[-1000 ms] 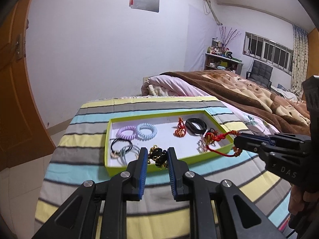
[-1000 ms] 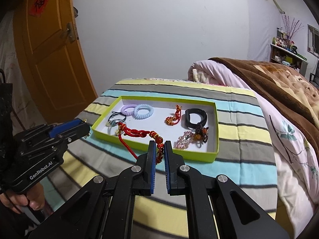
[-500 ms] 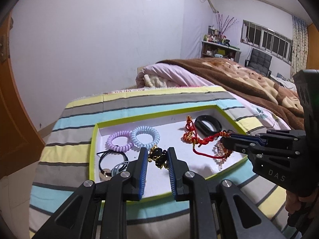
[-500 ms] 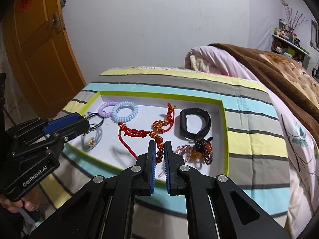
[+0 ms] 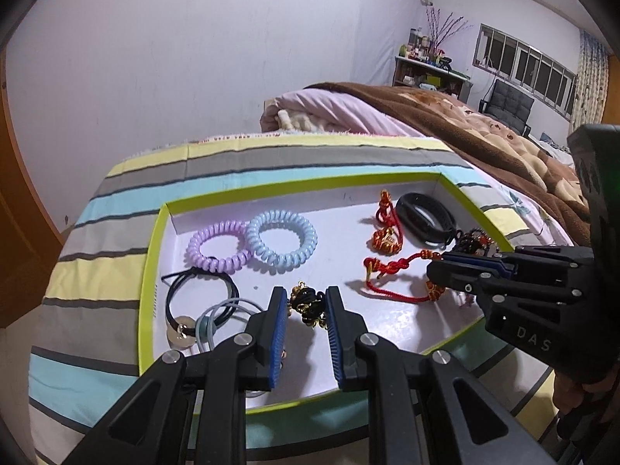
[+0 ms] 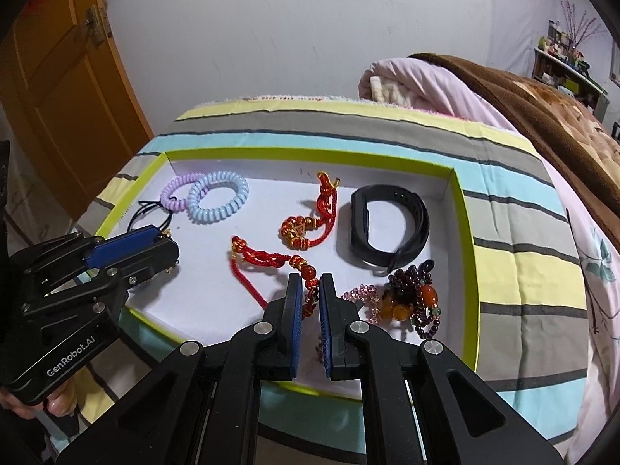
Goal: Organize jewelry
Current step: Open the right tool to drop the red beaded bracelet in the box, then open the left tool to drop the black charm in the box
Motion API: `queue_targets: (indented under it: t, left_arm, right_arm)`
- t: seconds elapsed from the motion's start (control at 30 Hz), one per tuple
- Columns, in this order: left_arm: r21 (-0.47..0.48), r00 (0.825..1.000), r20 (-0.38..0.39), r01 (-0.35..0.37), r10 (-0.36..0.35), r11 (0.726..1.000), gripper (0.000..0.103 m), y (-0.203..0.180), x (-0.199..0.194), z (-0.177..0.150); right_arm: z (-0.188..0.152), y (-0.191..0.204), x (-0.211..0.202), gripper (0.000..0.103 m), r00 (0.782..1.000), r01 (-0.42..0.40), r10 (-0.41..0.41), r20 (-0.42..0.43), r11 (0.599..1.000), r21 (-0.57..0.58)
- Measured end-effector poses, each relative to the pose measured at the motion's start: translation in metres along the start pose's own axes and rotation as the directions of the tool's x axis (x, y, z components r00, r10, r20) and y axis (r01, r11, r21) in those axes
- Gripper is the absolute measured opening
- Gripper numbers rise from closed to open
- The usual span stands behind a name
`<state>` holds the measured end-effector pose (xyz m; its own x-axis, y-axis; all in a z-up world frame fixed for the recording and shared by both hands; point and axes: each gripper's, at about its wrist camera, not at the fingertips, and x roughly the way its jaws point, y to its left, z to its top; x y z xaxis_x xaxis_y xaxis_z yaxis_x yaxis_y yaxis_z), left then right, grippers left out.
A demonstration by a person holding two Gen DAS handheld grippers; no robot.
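Holding bracelets, both claws inside tray rim [image 6: 463,232], floor open centrally.

A lime-green tray [image 6: 463,232] with a white floor sits on a bedspread [image 6: 348,124] striped yellow, grey and light blue. Inside lie a lilac coil hair tie [image 5: 217,248], a pale blue coil hair tie [image 5: 281,241], a black wristband [image 6: 387,228] and a red knotted cord bracelet [image 6: 267,263] with gold beads. The black tongs [image 6: 310,294] have blue pads.
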<state>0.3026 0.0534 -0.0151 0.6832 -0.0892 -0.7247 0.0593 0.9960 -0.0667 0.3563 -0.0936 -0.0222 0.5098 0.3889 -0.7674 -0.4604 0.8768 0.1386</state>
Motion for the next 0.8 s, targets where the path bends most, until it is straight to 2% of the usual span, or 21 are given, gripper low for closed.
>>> queue_targets:
  t: [0.1, 0.2, 0.23, 0.27, 0.8]
  left_arm:
    - [-0.007, 1.0, -0.013, -0.001, 0.001, 1.0, 0.02, 0.001, 0.004, -0.001]
    - [-0.011, 1.0, -0.023, 0.004, -0.004, 1.0, 0.02, 0.001, 0.006, -0.002]
    - [-0.012, 1.0, -0.024, 0.005, -0.005, 1.0, 0.02, 0.001, 0.006, -0.002]
    - [-0.013, 1.0, -0.024, 0.006, -0.006, 1.0, 0.02, 0.002, 0.005, -0.002]
    - [-0.04, 0.999, 0.047, 0.012, -0.01, 0.999, 0.021, -0.001, -0.033, -0.009]
  right_arm:
    - [0.0, 0.0, 0.001, 0.009, 1.0, 0.006, -0.006, -0.004, 1.0, -0.009]
    - [0.0, 0.001, 0.0, 0.022, 1.0, 0.003, -0.003, 0.0, 1.0, -0.017]
    - [0.0, 0.002, -0.001, 0.03, 1.0, 0.003, -0.003, 0.003, 1.0, -0.019]
    - [0.0, 0.003, -0.002, 0.031, 1.0, 0.0, 0.0, 0.006, 1.0, -0.021]
    - [-0.007, 0.011, -0.043, 0.032, 0.996, -0.005, 0.007, 0.085, 1.0, -0.024]
